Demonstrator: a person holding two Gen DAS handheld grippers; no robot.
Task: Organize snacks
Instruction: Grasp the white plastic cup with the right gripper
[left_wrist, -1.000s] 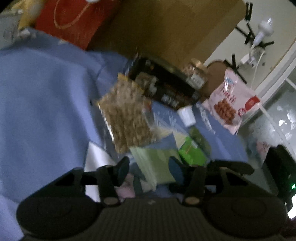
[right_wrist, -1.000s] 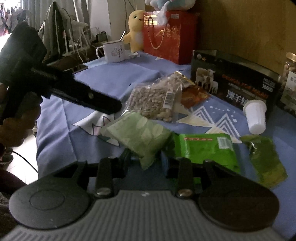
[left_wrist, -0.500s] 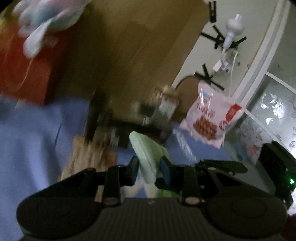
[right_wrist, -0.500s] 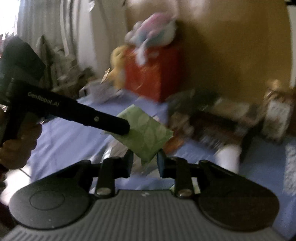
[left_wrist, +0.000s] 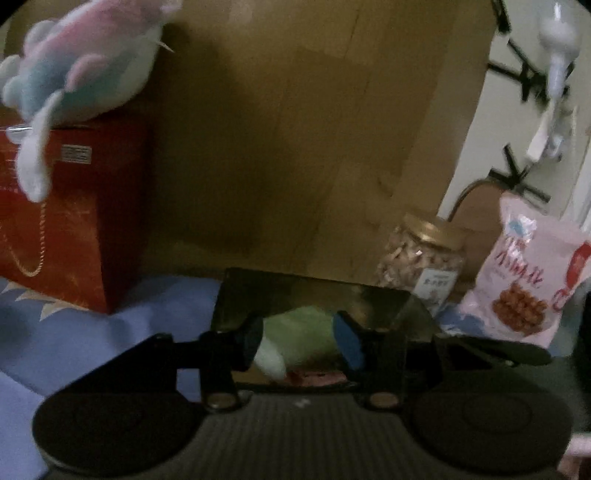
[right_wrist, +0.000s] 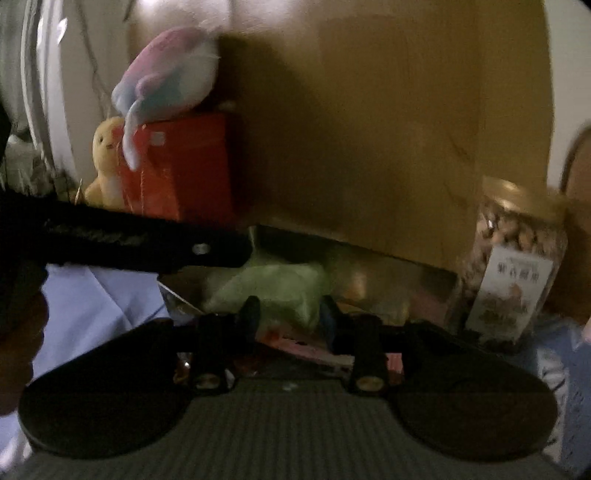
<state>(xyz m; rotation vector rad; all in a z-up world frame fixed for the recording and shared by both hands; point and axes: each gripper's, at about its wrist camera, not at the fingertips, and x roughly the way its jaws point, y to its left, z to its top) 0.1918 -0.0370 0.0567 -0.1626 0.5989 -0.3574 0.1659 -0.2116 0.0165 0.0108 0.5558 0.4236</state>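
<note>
Snack packet (left_wrist: 295, 332), pale green, soft and puffy, sits between the blue pads of the left gripper (left_wrist: 301, 338), over the open dark box (left_wrist: 384, 306); whether those jaws are clamped or loosening I cannot tell. Right gripper (right_wrist: 288, 314) looks open, just behind the packet. Released off-centre, it could catch the box rim and slide onto the blue cloth (left_wrist: 74, 332).
</note>
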